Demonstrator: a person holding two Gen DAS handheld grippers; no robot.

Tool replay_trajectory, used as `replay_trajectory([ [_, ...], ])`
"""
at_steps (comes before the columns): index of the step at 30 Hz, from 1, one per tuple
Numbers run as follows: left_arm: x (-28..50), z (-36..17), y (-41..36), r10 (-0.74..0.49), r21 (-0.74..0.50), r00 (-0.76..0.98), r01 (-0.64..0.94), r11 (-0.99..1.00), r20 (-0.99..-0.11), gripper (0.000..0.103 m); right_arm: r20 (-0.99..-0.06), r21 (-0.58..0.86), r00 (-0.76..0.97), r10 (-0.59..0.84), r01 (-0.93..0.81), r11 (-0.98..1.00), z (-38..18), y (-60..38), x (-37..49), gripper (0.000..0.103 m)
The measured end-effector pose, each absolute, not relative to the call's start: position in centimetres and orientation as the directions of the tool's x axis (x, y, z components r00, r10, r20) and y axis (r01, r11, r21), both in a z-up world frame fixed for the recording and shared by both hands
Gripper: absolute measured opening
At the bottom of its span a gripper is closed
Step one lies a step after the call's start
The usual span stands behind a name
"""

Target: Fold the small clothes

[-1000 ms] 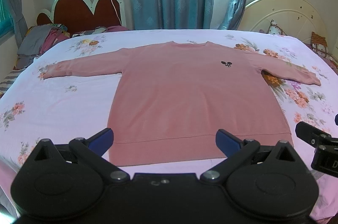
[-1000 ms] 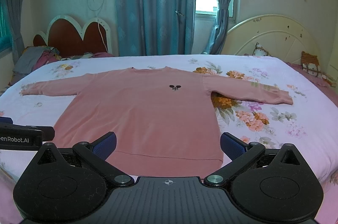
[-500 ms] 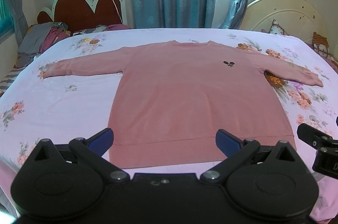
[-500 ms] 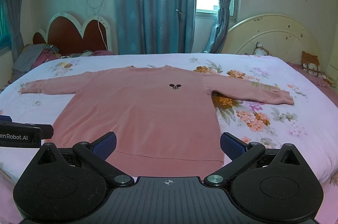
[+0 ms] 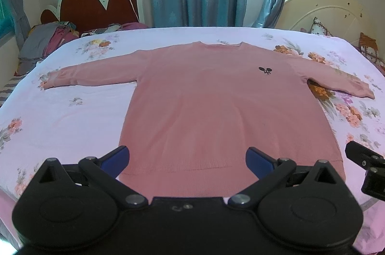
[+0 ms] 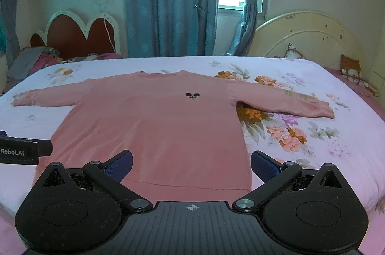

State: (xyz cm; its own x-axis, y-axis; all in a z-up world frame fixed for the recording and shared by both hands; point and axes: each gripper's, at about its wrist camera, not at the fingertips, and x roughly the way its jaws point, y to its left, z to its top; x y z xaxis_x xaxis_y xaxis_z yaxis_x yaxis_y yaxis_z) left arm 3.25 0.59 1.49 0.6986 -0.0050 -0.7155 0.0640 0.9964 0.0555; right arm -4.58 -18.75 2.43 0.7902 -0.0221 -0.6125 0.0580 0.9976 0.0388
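Observation:
A pink long-sleeved sweater (image 5: 211,105) (image 6: 158,125) lies flat on the bed, face up, both sleeves spread out to the sides, hem toward me. A small black emblem (image 5: 265,70) marks its chest. My left gripper (image 5: 187,160) hovers open over the hem, nothing between its blue pads. My right gripper (image 6: 191,164) is also open above the hem, nearer the sweater's right side. Each gripper shows at the edge of the other's view.
The bed has a white floral sheet (image 5: 60,115). A pile of clothes (image 5: 45,43) sits at the far left by a red headboard (image 5: 93,7). A cream headboard (image 6: 305,38) and cushions stand at the right. Blue curtains hang behind.
Both grippers have drifted slightly forward and upward over the hem. The sweater has not moved and both stay open.

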Motion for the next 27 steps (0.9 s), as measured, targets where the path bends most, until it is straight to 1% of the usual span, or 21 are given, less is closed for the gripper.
replay_trajectory([
  [10, 8.3, 0.2, -0.1, 0.005, 0.070, 0.689, 0.066, 0.995, -0.725, 0.103, -0.621, 0.033, 0.782, -0.051, 0.092, 0.995, 0.8, -20.4, -0.2, 0.103],
  [17, 13.7, -1.3, 0.0, -0.048, 0.041, 0.678, 0.114, 0.993, -0.734, 0.103, -0.636, 0.051, 0.767, -0.082, 0.148, 0.988, -0.7, -22.5, 4.8, 0.103],
  [27, 21.6, -3.5, 0.1, -0.082, 0.043, 0.675, 0.167, 0.985, -0.733, 0.103, -0.639, 0.065, 0.753, -0.158, 0.257, 0.964, -2.1, -25.7, 12.1, 0.103],
])
